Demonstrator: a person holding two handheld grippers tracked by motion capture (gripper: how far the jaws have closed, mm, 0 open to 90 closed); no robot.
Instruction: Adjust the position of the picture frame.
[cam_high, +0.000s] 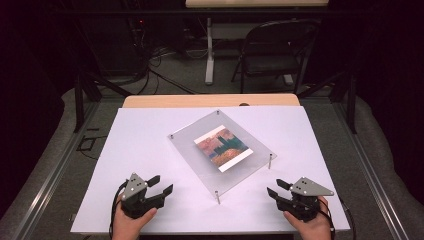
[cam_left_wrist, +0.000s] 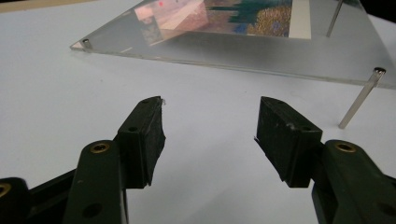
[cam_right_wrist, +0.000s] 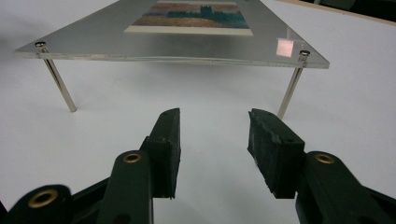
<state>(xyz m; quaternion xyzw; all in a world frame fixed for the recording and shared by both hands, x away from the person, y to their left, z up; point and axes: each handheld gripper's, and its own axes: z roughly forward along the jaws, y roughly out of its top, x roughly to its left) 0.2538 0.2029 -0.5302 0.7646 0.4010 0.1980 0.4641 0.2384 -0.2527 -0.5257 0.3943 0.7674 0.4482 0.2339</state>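
While both hands rested near the table's front edge, the left gripper (cam_high: 161, 184) sat at the left of the white table (cam_high: 140, 140), jaws spread wide and holding nothing. Its own view showed bare tabletop between the two black pads (cam_left_wrist: 147, 135).

Toward the middle stood the clear acrylic frame (cam_high: 200, 160), a transparent panel with a colourful print (cam_high: 221, 147) sandwiched in its centre, turned at an angle to the table edges and propped on thin metal standoff legs (cam_high: 217, 197) at the near corners. It appeared rigid and fairly light, but its polished faces would likely be slippery and easy to scratch, and the slender legs looked prone to tipping or skidding if pushed sideways. The safest hold seemed to be on the panel's bare edges, one gripper on each opposite side, clear of the print and the legs.

At the right, the right gripper (cam_high: 276, 187) lay near the frame's near-right corner, jaws likewise well apart and empty.
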